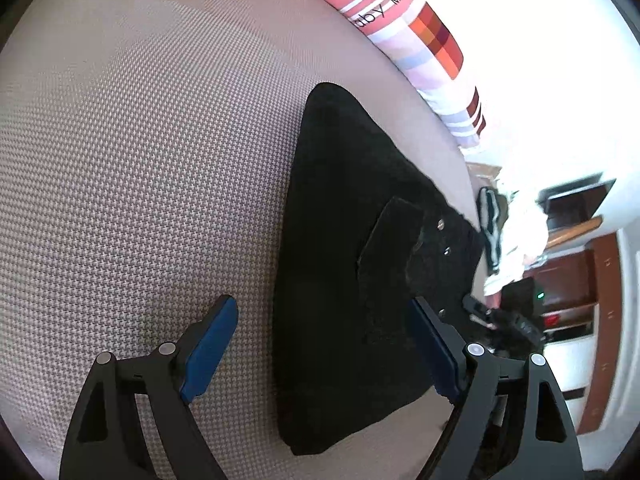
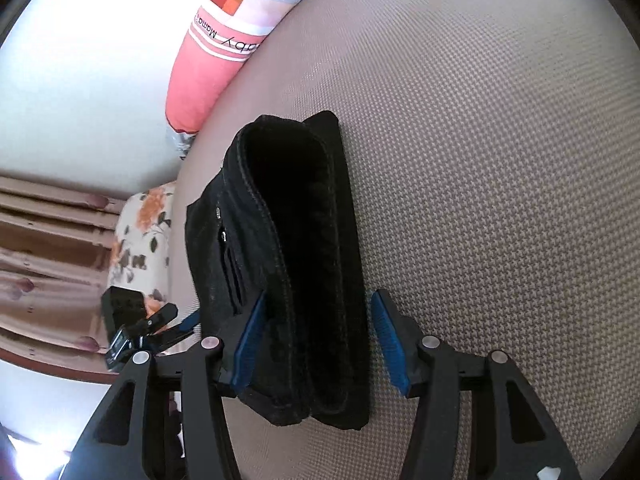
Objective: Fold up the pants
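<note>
The black pants point(image 1: 344, 264) lie folded into a compact bundle on the beige woven bed cover point(image 1: 140, 168). A back pocket and small rivets show on top. My left gripper point(image 1: 324, 332) is open, hovering above the bundle's near left edge, touching nothing. In the right wrist view the pants point(image 2: 292, 264) show as a thick stack of folded layers with a zipper on the left side. My right gripper point(image 2: 316, 328) is open, its blue pads point(image 2: 250, 340) on either side of the stack's near end, holding nothing.
A pink and white striped pillow point(image 1: 400, 12) lies along the far edge of the bed, also in the right wrist view point(image 2: 224, 40). A floral cushion point(image 2: 140, 240) and the other gripper point(image 2: 136, 328) are past the bed's left edge. Wooden furniture point(image 1: 568, 280) stands to the right.
</note>
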Available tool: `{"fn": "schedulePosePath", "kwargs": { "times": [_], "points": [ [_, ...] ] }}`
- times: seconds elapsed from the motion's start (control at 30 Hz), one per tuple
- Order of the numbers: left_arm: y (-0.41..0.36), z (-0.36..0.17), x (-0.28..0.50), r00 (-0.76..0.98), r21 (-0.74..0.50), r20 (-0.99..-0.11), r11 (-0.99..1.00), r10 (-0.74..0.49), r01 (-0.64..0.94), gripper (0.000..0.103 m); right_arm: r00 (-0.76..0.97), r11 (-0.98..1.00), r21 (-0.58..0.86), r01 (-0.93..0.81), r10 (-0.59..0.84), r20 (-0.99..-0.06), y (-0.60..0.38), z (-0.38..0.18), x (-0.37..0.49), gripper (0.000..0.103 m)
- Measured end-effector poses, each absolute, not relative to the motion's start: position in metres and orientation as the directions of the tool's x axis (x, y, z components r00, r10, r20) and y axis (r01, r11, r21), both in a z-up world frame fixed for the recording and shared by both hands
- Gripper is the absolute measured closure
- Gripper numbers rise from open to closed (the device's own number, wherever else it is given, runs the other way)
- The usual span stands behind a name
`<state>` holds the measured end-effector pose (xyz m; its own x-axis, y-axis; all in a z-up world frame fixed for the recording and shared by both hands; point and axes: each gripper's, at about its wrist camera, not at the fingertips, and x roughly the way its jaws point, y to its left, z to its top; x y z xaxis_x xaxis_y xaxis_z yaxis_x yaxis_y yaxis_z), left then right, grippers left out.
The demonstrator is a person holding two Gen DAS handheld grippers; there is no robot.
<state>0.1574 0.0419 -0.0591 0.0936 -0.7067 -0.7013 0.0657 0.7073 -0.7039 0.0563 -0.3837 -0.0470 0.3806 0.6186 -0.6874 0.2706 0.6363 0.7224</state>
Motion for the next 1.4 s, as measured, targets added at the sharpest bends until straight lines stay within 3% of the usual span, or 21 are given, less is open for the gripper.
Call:
{"fn": "schedulePosePath", "kwargs": {
  "times": [0.23,0.47,0.9,1.17,1.23,1.37,1.4],
  "points": [
    [0.034,-0.065,0.160,0.038,-0.756,-0.654,0.655,-0.756,0.022,0.018,0.387,0.558,0.786,0.267,0.684,-0.618,-0.393,-0.056,0.057,0.053],
    [0.024,-0.064,0.165,0.010,-0.765,-0.643,0.643,-0.766,0.039,0.018,0.341,0.578,0.787,0.217,0.710,-0.616,-0.386,-0.054,0.067,0.052],
    [0.005,-0.062,0.176,0.007,-0.758,-0.646,0.642,-0.763,0.112,0.023,0.276,0.558,0.816,0.153,0.768,-0.577,-0.377,-0.064,0.093,0.065],
    [-0.014,-0.060,0.185,0.002,-0.728,-0.673,0.663,-0.740,0.176,0.023,0.269,0.569,0.814,0.115,0.771,-0.577,-0.364,-0.065,0.106,0.067],
    [-0.016,-0.057,0.178,0.026,-0.689,-0.704,0.692,-0.709,0.216,0.029,0.273,0.571,0.813,0.116,0.768,-0.579,-0.365,-0.065,0.102,0.069],
    [-0.019,-0.053,0.170,0.080,-0.595,-0.769,0.756,-0.635,0.273,0.054,0.283,0.577,0.808,0.122,0.760,-0.586,-0.366,-0.065,0.097,0.070],
    [-0.017,-0.054,0.170,0.089,-0.585,-0.776,0.765,-0.625,0.268,0.056,0.284,0.576,0.808,0.125,0.760,-0.585,-0.368,-0.065,0.096,0.070]
  ]
}}
